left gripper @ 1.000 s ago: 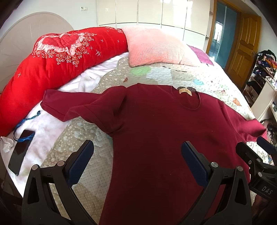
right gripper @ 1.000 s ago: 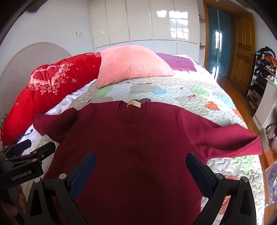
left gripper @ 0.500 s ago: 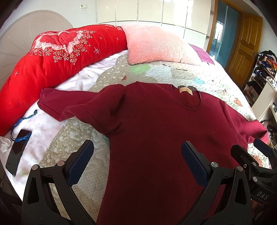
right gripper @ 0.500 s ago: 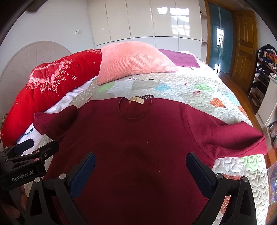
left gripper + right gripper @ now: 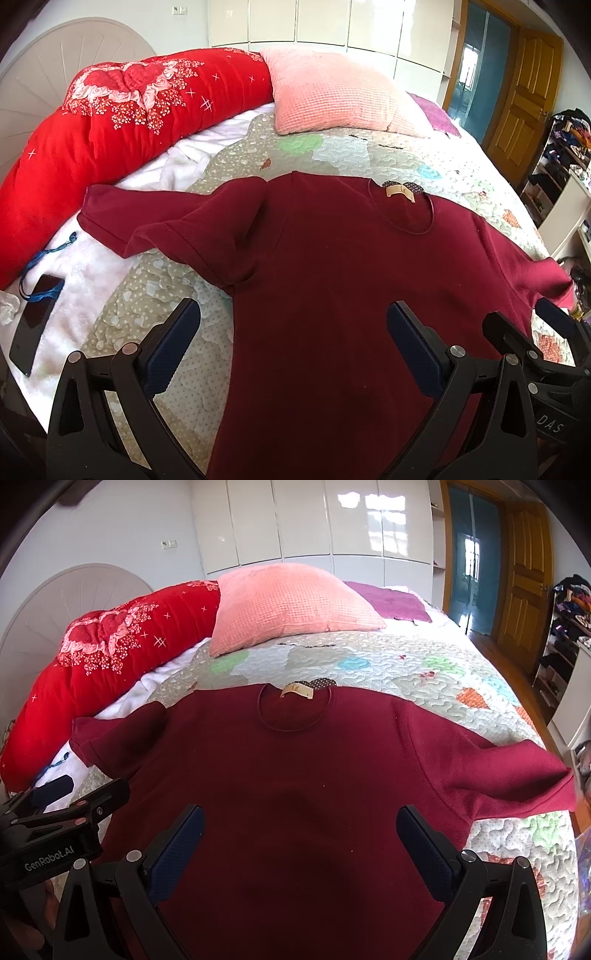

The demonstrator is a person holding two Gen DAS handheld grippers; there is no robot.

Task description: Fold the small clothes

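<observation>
1. Shirt [image 5: 295, 775]: the dark red short-sleeved top lies front-up and spread flat on the quilted bed [image 5: 406, 664], neck at 12 o'clock towards the pink pillow [image 5: 288, 602], sleeves out towards 9 and 3 o'clock. Laid open like this, it looks ready for a first fold, none yet made.
2. Left sleeve [image 5: 166, 225] is rumpled and partly doubled over, so it probably wants smoothing first.
3. Left hand-held gripper [image 5: 291, 343] hangs above the shirt's left side seam, jaws spread wide with nothing between them; one finger is over quilt, the other over cloth.
4. Right hand-held gripper [image 5: 299, 845] hangs over the lower chest, jaws equally wide and holding nothing. Both sit near the hem at 6 o'clock, likely to reach out for the sleeves or sides.
5. Writing: "GenRobot.AI" shows on the left tool's body in the right view, "DAS" on the right tool's. The tan neck label [image 5: 297, 691] carries a mark too small to read.
6. Phone [image 5: 35, 325] lies at 8 o'clock on the white blanket, well apart from the shirt.
</observation>
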